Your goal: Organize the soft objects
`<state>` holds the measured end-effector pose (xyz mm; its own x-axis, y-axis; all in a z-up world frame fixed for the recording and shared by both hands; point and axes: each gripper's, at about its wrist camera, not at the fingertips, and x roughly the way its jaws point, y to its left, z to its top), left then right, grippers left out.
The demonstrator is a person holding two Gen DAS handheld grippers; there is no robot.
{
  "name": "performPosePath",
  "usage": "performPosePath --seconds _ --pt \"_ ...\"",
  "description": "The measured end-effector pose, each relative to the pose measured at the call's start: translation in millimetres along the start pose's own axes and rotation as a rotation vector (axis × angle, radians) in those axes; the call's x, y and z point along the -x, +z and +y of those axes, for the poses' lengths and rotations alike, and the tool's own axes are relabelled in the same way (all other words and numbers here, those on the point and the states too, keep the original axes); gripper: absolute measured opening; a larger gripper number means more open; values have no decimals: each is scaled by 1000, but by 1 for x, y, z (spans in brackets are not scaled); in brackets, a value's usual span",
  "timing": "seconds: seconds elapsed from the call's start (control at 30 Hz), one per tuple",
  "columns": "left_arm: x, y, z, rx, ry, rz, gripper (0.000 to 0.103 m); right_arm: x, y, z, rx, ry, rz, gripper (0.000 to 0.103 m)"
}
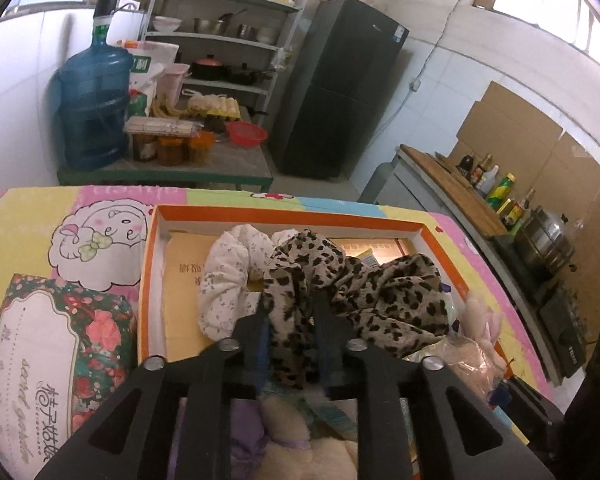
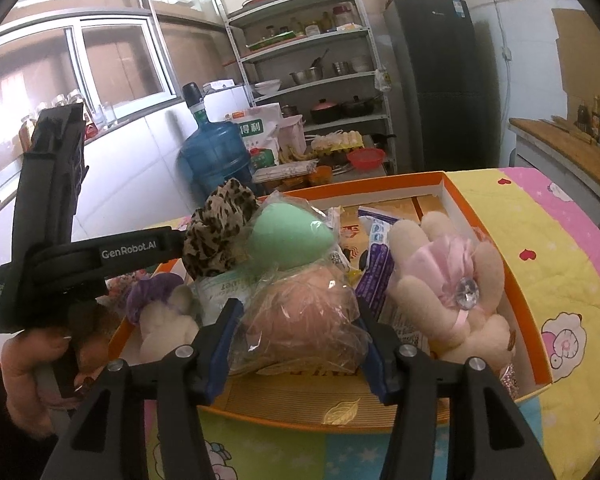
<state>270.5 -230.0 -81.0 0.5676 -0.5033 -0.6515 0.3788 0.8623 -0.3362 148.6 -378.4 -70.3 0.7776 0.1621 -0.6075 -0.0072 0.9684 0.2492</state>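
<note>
You're midway: your left hand-held gripper (image 1: pixel 290 320) pinches the leopard scrunchie (image 1: pixel 340 292) above the orange box (image 1: pixel 148 280), your right hand-held gripper (image 2: pixel 300 316) spreads wide around the bagged pink puff (image 2: pixel 304 316), sorting unfinished.

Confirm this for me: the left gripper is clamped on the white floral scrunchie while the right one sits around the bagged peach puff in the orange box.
Not quite. The left gripper is clamped on the leopard scrunchie, not the white floral scrunchie, which lies free beside it, as the left wrist view shows. The rest holds: the right gripper sits around the bagged peach puff in the orange box.
</note>
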Motion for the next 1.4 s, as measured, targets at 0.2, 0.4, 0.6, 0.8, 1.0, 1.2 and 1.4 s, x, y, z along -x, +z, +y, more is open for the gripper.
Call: performPosePath --seconds 0.2,0.4,0.6,0.8,1.0,1.2,1.4 --pt "5 -1 4 11 -5 -21 53 0 0 -3 -7 -1 -4 65" --pt "14 -2 4 8 2 -40 63 3 0 -4 -13 -7 -18 74" --pt "26 0 5 13 4 -68 63 6 1 -4 -12 -7 -36 74" --pt "37 -1 2 2 10 -91 63 11 2 -3 -8 -7 -58 74" --pt "49 -1 -2 -21 16 -110 63 15 1 0 -6 -12 -64 74" --pt "68 -5 -6 -58 31 -135 63 24 1 6 -5 -25 -69 74" --pt "93 -15 -11 -103 62 -165 63 32 1 18 -4 -15 -68 74"
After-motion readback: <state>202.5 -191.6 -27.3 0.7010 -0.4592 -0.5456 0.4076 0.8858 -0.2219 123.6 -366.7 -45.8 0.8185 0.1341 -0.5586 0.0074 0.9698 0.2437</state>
